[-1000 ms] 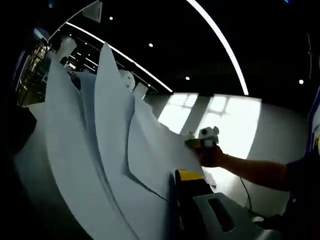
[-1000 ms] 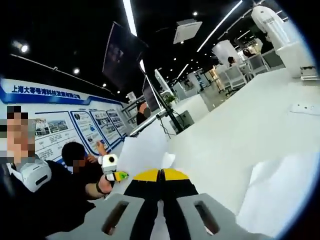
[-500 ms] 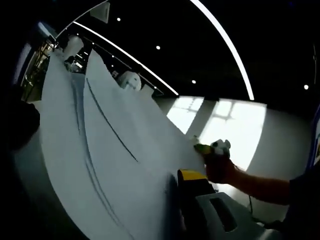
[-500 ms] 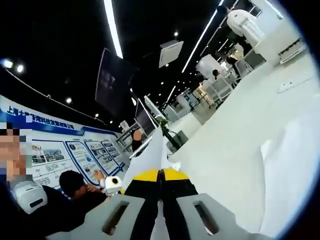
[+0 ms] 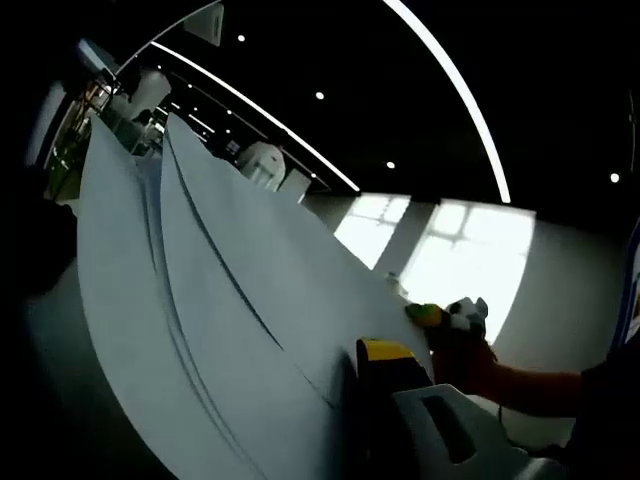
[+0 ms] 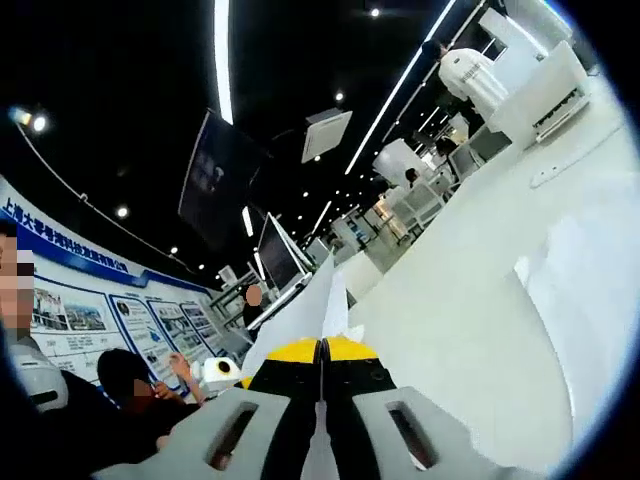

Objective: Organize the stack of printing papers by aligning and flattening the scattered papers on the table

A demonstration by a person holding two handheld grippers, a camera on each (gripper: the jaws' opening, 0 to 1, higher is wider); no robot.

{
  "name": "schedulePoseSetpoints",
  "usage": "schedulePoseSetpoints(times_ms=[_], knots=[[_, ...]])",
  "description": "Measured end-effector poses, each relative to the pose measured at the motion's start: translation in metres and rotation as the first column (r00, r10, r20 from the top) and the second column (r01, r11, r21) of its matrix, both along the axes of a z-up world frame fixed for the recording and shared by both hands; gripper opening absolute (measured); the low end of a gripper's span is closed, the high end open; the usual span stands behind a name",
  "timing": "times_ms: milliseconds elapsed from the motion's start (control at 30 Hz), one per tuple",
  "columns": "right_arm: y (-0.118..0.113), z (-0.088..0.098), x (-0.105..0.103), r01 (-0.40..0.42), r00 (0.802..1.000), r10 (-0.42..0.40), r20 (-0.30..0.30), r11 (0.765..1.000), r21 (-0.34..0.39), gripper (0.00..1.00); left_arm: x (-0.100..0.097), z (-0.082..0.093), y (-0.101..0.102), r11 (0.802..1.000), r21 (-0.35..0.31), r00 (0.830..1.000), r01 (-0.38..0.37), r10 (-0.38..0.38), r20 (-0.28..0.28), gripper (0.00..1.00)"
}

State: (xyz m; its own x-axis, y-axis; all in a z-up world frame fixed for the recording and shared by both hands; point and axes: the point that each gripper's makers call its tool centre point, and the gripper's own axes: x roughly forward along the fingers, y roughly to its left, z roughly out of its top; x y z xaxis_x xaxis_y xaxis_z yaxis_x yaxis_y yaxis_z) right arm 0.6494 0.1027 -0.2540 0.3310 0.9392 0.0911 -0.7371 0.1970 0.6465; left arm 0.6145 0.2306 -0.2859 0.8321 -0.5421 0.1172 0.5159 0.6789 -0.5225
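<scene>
Both claws (image 6: 322,352) — clamped on papers (image 5: 230,300)

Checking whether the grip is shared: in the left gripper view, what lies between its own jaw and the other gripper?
In the left gripper view, the stack of papers spans from the left gripper to the right gripper; nothing else lies between.

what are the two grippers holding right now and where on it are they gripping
Both hold the paper stack, lifted on edge. The right gripper is shut on its near edge; the left gripper appears clamped on the opposite end.
</scene>
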Motion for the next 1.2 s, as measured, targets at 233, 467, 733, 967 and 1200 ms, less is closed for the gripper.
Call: schedulePoseSetpoints(times_ms=[233,467,733,967,1200], knots=[[0.013,0.004,-0.024,0.078,0.997,-0.076,-0.033,0.996,0.044,0.00,0.000,0.001,0.001,1.000,-0.005,1.000,-0.003,0.003,0.001,0.16],[0.020,0.001,-0.038,0.114,0.993,-0.113,-0.029,0.993,0.021,0.00,0.001,0.001,0.001,1.000,-0.012,1.000,-0.005,0.005,-0.002,0.16],[0.013,-0.006,-0.031,0.207,0.976,-0.202,-0.081,0.977,0.055,0.00,0.003,0.003,0.008,0.999,-0.053,1.000,-0.010,0.009,-0.007,0.17],[0.017,-0.009,-0.042,0.202,0.977,-0.200,-0.070,0.979,0.031,0.00,0.002,0.003,0.005,0.999,-0.048,1.000,-0.008,0.007,-0.006,0.17],[0.020,-0.007,-0.050,0.225,0.974,-0.225,-0.018,0.974,0.031,0.00,0.000,0.004,0.003,0.999,-0.045,1.000,-0.010,0.010,-0.005,0.17]])
